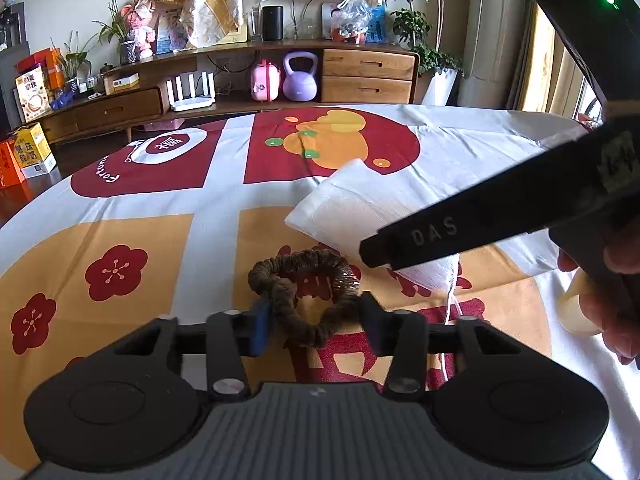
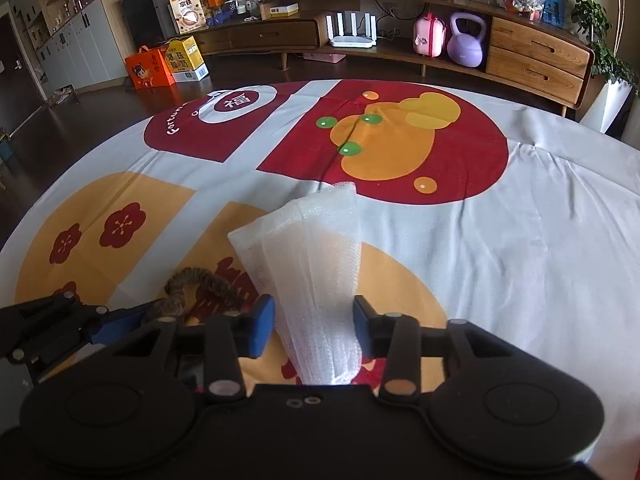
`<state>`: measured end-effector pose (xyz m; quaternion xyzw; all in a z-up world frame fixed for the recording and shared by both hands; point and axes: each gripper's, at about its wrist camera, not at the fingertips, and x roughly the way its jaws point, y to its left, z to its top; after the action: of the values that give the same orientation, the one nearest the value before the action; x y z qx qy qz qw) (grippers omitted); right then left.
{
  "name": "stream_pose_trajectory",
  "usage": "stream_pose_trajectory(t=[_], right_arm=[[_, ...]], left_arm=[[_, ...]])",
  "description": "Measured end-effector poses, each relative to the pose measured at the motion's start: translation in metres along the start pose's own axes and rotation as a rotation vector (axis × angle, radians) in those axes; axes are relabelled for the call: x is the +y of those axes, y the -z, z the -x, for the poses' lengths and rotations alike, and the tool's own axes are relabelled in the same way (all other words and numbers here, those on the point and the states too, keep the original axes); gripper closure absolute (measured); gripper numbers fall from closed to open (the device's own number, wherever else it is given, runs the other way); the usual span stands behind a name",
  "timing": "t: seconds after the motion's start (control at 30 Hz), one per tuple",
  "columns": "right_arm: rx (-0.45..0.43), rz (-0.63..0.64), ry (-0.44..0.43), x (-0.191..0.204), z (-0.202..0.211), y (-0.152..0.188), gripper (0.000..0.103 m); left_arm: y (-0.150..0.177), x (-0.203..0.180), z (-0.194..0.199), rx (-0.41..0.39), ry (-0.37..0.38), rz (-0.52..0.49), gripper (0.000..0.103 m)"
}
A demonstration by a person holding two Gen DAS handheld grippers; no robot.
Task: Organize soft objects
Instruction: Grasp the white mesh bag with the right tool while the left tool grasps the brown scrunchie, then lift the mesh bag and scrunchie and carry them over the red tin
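Observation:
A brown hair scrunchie point(image 1: 308, 296) lies between the fingers of my left gripper point(image 1: 316, 320), which close on its near loop just above the tablecloth. It also shows in the right wrist view point(image 2: 200, 286) at lower left, beside the left gripper's fingers point(image 2: 116, 322). A white mesh bag point(image 2: 316, 276) stands up between the fingers of my right gripper point(image 2: 314, 324), which pinch its lower part. In the left wrist view the white bag point(image 1: 348, 208) hangs over the cloth under the right gripper's fingers point(image 1: 460, 232).
A patterned red, orange and white tablecloth point(image 2: 500, 240) covers the round table. Behind it stands a low wooden cabinet point(image 2: 536, 60) with a purple kettlebell point(image 2: 466, 40), a pink case point(image 2: 429, 36) and a white router point(image 2: 353, 32). Boxes point(image 2: 168, 62) sit on the floor.

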<state>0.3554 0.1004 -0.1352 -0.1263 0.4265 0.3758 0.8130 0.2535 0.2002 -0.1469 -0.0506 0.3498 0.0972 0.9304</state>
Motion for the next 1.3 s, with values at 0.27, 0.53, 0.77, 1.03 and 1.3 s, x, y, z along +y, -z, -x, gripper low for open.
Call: stream_pose_trajectory(t=[0.27,0.53,0.77,1.03,1.3], right_arm=[[-0.017,-0.004,-0.004,-0.004,0.015,0.008,0.088],[-0.045,-0.024,-0.024,-0.006,0.047,0.028,0.096],[-0.072,-0.044,-0.023,-0.015,0.087,0.056,0.096],[-0.093,-0.093,-0.021,-0.032,0.137,0.082,0.096],[-0.136,-0.137,-0.033,-0.046,0.189,0.105,0.096]], left_arm=[[-0.002,-0.002,0.007,0.008,0.008,0.0,0.084],[-0.005,-0.009,0.022,0.004,0.002,-0.004,0.088],[-0.004,-0.019,0.041,-0.001,-0.012,-0.012,0.089],[-0.004,-0.036,0.073,-0.005,0.018,-0.016,0.089],[-0.006,-0.062,0.112,-0.019,0.057,-0.03,0.089]])
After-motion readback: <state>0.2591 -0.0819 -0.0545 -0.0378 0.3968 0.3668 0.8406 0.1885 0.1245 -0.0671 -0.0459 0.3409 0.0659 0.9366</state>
